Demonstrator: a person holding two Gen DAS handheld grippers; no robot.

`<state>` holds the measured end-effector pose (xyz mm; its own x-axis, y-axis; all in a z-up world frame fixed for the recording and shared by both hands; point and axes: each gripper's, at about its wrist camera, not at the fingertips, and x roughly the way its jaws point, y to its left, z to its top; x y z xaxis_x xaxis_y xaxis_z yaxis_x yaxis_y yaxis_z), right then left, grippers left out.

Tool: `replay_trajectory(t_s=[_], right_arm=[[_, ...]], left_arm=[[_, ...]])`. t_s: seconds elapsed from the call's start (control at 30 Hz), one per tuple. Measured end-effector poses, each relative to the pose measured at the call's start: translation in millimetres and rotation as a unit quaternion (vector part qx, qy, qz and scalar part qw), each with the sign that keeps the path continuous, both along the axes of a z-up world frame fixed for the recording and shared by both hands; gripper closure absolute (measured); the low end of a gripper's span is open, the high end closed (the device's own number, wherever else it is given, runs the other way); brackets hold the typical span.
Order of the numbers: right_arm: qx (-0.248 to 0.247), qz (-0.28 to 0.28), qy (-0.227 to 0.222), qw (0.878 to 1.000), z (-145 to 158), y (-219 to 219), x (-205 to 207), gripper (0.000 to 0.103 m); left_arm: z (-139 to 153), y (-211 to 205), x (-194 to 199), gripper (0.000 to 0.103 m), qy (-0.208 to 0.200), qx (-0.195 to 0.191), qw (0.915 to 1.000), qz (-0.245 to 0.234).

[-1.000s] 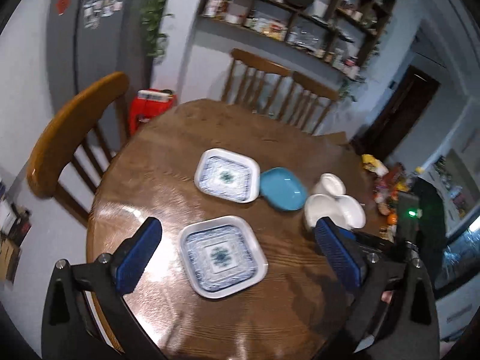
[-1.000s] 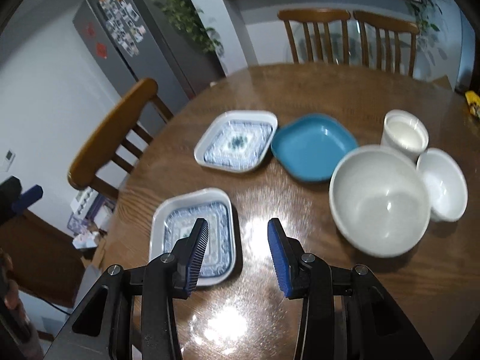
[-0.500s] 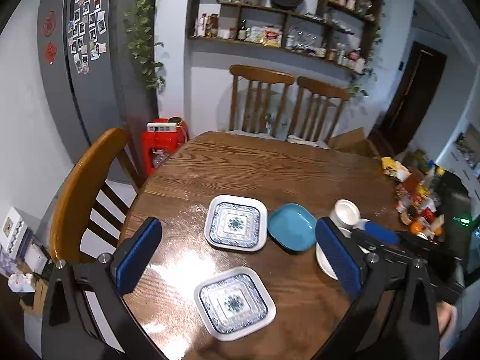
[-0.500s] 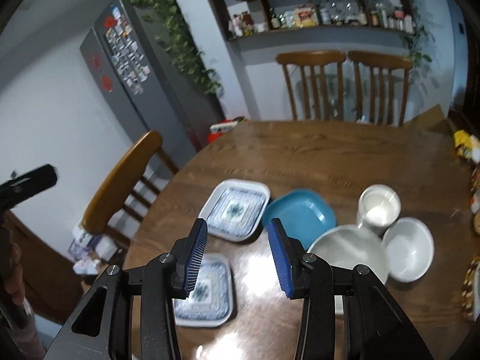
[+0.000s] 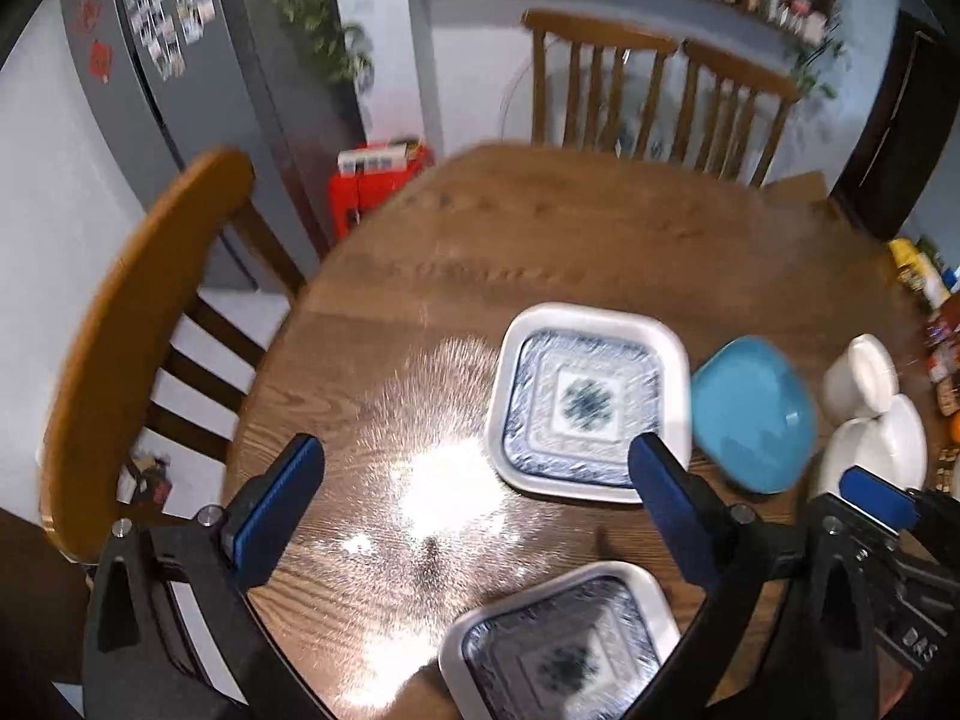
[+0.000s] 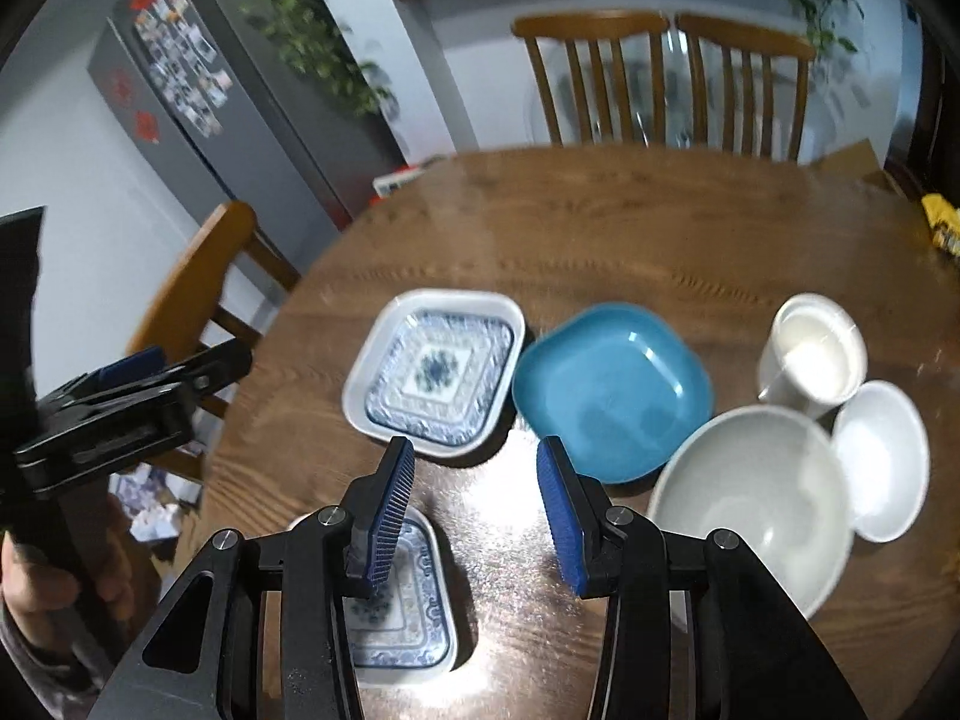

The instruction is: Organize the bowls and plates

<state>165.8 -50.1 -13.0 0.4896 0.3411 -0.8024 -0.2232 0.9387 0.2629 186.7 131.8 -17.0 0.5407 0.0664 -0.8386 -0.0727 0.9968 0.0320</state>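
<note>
Both grippers hang above a round wooden table (image 6: 600,240) with nothing between their fingers. The left gripper (image 5: 474,498) has its jaws spread wide, the blue pads far apart over a glare patch on the tabletop; in the right wrist view the same tool appears at the left edge, gripped by the person's left hand (image 6: 42,588). The right gripper (image 6: 477,504) has its jaws parted to a moderate gap and grips nothing. Two square patterned plates lie on the table, well apart from each other: the far patterned plate (image 6: 433,381) sits flat near the table's middle, and the near patterned plate (image 6: 408,606) lies close to the near edge, partly hidden behind the right gripper's left finger. A blue plate (image 6: 612,399) lies just beside the far patterned plate on its right (contact between their rims cannot be confirmed). Right of the blue plate stands a large white bowl (image 6: 756,510), with a small white bowl (image 6: 882,459) against its right side and a white cup (image 6: 810,354) just behind both. Wooden chairs (image 6: 660,78) stand at the far side of the table, and one more chair (image 5: 132,324) stands at its left.
</note>
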Motion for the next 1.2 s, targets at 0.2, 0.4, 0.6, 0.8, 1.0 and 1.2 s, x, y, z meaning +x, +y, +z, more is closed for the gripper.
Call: replay_trajectory(t_s=[0.2,0.4,0.6,0.8,1.0,1.2], right_arm=[[-0.012,-0.008,0.040,0.999,-43,24,24,0.060],[-0.009,-0.037,0.078,0.996,-69,34,42,0.060],[-0.022,-0.062,0.097,0.993,-85,37,55,0.060],[-0.036,-0.070,0.097,0.992,-96,40,64,0.065],[-0.041,-0.057,0.096,0.993,-96,43,66,0.088],[-0.046,-0.046,0.085,0.994,-89,41,59,0.088]], left_arm=[[-55,9,27,0.019,0.046,0.001,0.9989,-0.002],[-79,12,40,0.031,0.065,-0.006,0.9978,-0.014],[-93,14,47,0.044,0.077,-0.016,0.9966,-0.026],[-99,8,49,0.060,0.080,-0.025,0.9955,-0.042],[-99,-1,49,0.081,0.078,-0.035,0.9936,-0.073],[-100,3,39,0.082,0.076,-0.054,0.9926,-0.078]])
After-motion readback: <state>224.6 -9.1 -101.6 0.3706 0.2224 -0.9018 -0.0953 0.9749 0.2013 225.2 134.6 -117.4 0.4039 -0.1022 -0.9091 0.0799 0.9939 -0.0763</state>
